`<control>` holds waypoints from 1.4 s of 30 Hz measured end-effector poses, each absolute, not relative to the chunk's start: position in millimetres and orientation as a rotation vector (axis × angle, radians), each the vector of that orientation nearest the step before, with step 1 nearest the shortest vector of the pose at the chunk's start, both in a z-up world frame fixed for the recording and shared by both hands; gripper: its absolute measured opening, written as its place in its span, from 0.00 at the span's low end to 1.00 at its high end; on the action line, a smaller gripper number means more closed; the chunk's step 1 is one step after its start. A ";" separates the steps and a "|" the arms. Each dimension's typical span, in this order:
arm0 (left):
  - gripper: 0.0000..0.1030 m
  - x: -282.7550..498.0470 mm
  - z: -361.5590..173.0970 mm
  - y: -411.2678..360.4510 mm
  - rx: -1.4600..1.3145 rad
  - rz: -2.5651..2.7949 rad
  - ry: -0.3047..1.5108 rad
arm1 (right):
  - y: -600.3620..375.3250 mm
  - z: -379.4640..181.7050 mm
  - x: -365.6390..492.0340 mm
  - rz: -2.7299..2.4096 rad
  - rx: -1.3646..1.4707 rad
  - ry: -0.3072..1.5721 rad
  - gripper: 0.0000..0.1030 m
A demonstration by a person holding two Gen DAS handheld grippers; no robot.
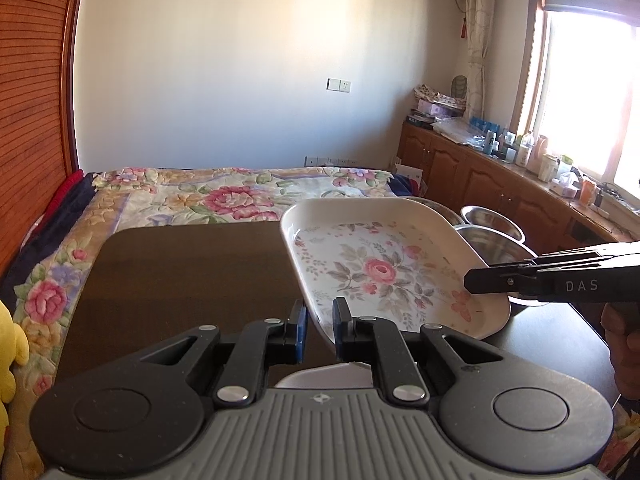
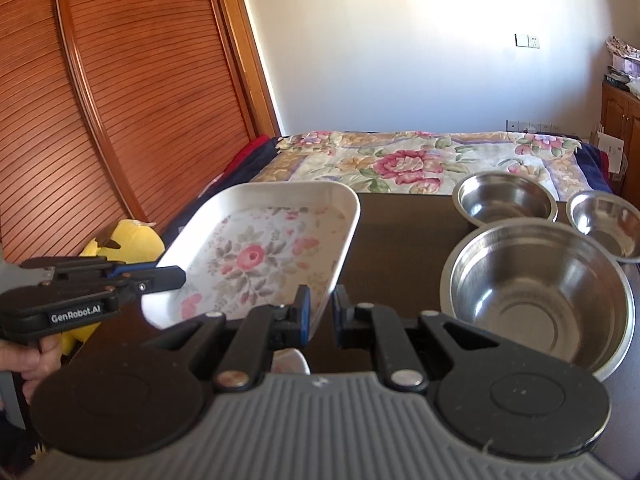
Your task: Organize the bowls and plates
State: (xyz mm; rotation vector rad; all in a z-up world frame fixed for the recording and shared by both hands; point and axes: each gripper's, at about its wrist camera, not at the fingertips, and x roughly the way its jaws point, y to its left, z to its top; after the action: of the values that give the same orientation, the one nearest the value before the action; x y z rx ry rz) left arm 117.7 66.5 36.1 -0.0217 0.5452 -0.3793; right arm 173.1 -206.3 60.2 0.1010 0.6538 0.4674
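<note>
A white rectangular plate (image 1: 380,268) (image 2: 256,256) with a pink rose print hangs tilted above the dark table (image 1: 180,272) (image 2: 400,240). My left gripper (image 1: 320,312) (image 2: 182,276) is shut on the rim at its near left corner. My right gripper (image 2: 320,304) (image 1: 470,280) is shut on the rim at the opposite near corner. Three steel bowls stand on the table's right part: a large one (image 2: 536,292) (image 1: 496,248) in front, a medium one (image 2: 506,200) behind it, and a small one (image 2: 604,220) at the far right. A pale floral piece (image 2: 292,360) peeks out under the right gripper, mostly hidden.
A bed with a floral quilt (image 1: 224,196) (image 2: 420,160) lies past the table's far edge. A yellow plush toy (image 2: 132,240) (image 1: 10,352) sits left of the table. A slatted wooden door (image 2: 100,100) fills the left. A cluttered wooden cabinet (image 1: 500,176) runs under the window.
</note>
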 end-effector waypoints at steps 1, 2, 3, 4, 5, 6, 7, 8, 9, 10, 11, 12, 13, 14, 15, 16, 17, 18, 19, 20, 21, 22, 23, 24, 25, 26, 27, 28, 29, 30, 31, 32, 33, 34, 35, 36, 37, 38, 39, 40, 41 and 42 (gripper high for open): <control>0.15 116.4 35.5 66.5 -0.023 -0.381 0.545 | -207.4 58.9 171.6 0.468 0.103 0.655 0.13; 0.15 114.4 34.7 66.2 -0.024 -0.383 0.545 | -207.9 57.9 169.7 0.469 0.104 0.656 0.13; 0.15 112.5 34.0 66.0 -0.023 -0.384 0.544 | -207.8 57.2 166.6 0.470 0.103 0.655 0.13; 0.15 110.0 33.1 65.9 -0.020 -0.384 0.541 | -208.3 56.2 164.6 0.472 0.103 0.656 0.13; 0.15 107.4 32.4 65.3 -0.016 -0.384 0.538 | -208.9 55.3 162.2 0.474 0.106 0.656 0.13; 0.15 104.6 31.9 64.5 -0.013 -0.384 0.536 | -209.8 54.5 160.7 0.476 0.108 0.657 0.13; 0.15 102.9 31.2 64.7 -0.012 -0.384 0.534 | -210.1 53.6 158.8 0.478 0.111 0.658 0.13; 0.15 101.4 30.4 65.0 -0.012 -0.385 0.533 | -210.6 52.8 157.4 0.479 0.112 0.658 0.13; 0.15 100.1 29.6 65.4 -0.014 -0.385 0.532 | -210.7 51.9 156.0 0.481 0.112 0.658 0.13; 0.15 98.5 28.3 66.0 -0.017 -0.385 0.533 | -210.8 51.3 154.8 0.482 0.111 0.658 0.13; 0.15 96.8 26.8 66.7 -0.019 -0.386 0.534 | -210.8 50.9 153.2 0.484 0.108 0.657 0.13; 0.15 95.4 25.3 67.5 -0.023 -0.388 0.535 | -211.5 50.9 152.1 0.486 0.106 0.656 0.13; 0.15 93.8 23.5 68.0 -0.026 -0.389 0.538 | -211.5 50.3 150.5 0.489 0.103 0.655 0.13; 0.15 92.6 22.0 68.8 -0.030 -0.390 0.541 | -211.6 49.9 149.2 0.491 0.099 0.654 0.13; 0.14 90.4 19.9 69.4 -0.034 -0.390 0.543 | -211.2 48.9 147.1 0.493 0.094 0.654 0.13; 0.14 88.2 17.5 70.4 -0.037 -0.391 0.546 | -210.7 48.3 145.6 0.495 0.090 0.654 0.13; 0.14 86.2 15.9 70.8 -0.039 -0.391 0.549 | -210.3 47.1 143.8 0.497 0.084 0.655 0.13; 0.14 83.6 13.9 71.8 -0.040 -0.390 0.550 | -209.9 45.8 142.1 0.500 0.079 0.657 0.13; 0.14 81.7 11.9 72.5 -0.043 -0.388 0.553 | -209.1 44.3 140.5 0.502 0.075 0.660 0.13; 0.14 80.2 10.2 72.7 -0.043 -0.386 0.555 | -208.0 42.9 139.1 0.506 0.071 0.662 0.13; 0.14 78.9 8.3 73.5 -0.044 -0.383 0.559 | -207.2 41.5 137.8 0.508 0.068 0.663 0.13; 0.14 77.7 6.6 74.0 -0.044 -0.381 0.562 | -206.2 40.0 136.5 0.509 0.064 0.664 0.13; 0.14 76.3 4.7 74.6 -0.044 -0.380 0.566 | -205.1 38.5 135.2 0.510 0.062 0.665 0.13; 0.14 73.7 2.2 75.4 -0.045 -0.379 0.569 | -204.6 37.0 134.2 0.511 0.062 0.668 0.13; 0.14 72.1 0.4 75.8 -0.043 -0.378 0.572 | -204.2 35.6 133.3 0.513 0.063 0.672 0.13; 0.14 70.5 -1.4 76.4 -0.042 -0.377 0.575 | -204.2 33.8 132.4 0.516 0.065 0.676 0.13; 0.14 69.3 -3.2 77.6 -0.043 -0.378 0.579 | -203.4 32.7 130.5 0.518 0.065 0.679 0.13; 0.14 67.0 -5.0 77.8 -0.047 -0.379 0.583 | -203.4 31.2 129.1 0.519 0.065 0.681 0.13; 0.14 65.5 -6.8 78.8 -0.051 -0.379 0.587 | -202.7 29.9 127.3 0.520 0.065 0.684 0.13; 0.14 63.8 -8.4 79.5 -0.055 -0.379 0.590 | -202.4 28.7 125.6 0.521 0.063 0.685 0.13; 0.14 61.9 -10.2 80.6 -0.059 -0.380 0.592 | -202.3 27.7 123.8 0.522 0.062 0.685 0.13; 0.14 60.1 -11.9 81.2 -0.062 -0.379 0.594 | -202.1 26.8 122.0 0.523 0.060 0.685 0.13; 0.14 58.4 -13.3 81.4 -0.064 -0.378 0.595 | -201.5 26.2 120.1 0.523 0.058 0.683 0.13; 0.14 56.8 -14.0 80.9 -0.062 -0.377 0.596 | -201.6 25.8 119.0 0.523 0.055 0.681 0.13; 0.14 54.8 -14.7 80.3 -0.058 -0.375 0.594 | -202.1 25.7 117.9 0.524 0.054 0.677 0.13; 0.14 52.9 -15.1 80.4 -0.056 -0.373 0.592 | -202.3 25.8 116.8 0.524 0.053 0.674 0.13; 0.14 51.3 -15.6 80.6 -0.056 -0.372 0.592 | -202.5 25.7 116.1 0.526 0.053 0.670 0.13; 0.14 50.0 -15.9 81.9 -0.059 -0.372 0.592 | -203.2 25.4 114.9 0.527 0.054 0.667 0.13; 0.14 48.3 -15.9 83.3 -0.064 -0.372 0.591 | -203.7 25.1 114.2 0.529 0.055 0.665 0.13; 0.14 46.7 -15.5 84.9 -0.067 -0.372 0.590 | -203.7 24.4 113.2 0.531 0.055 0.663 0.13; 0.14 45.4 -15.8 85.9 -0.068 -0.372 0.589 | -203.3 23.6 113.1 0.532 0.053 0.663 0.13; 0.14 44.4 -15.9 86.8 -0.068 -0.371 0.589 | -203.1 22.5 112.9 0.534 0.051 0.663 0.13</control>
State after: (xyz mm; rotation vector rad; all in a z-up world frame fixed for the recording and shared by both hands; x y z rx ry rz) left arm 44.4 86.8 -15.9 -0.0680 0.5889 -0.3707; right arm 112.9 -203.1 22.5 0.0512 0.6626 0.5343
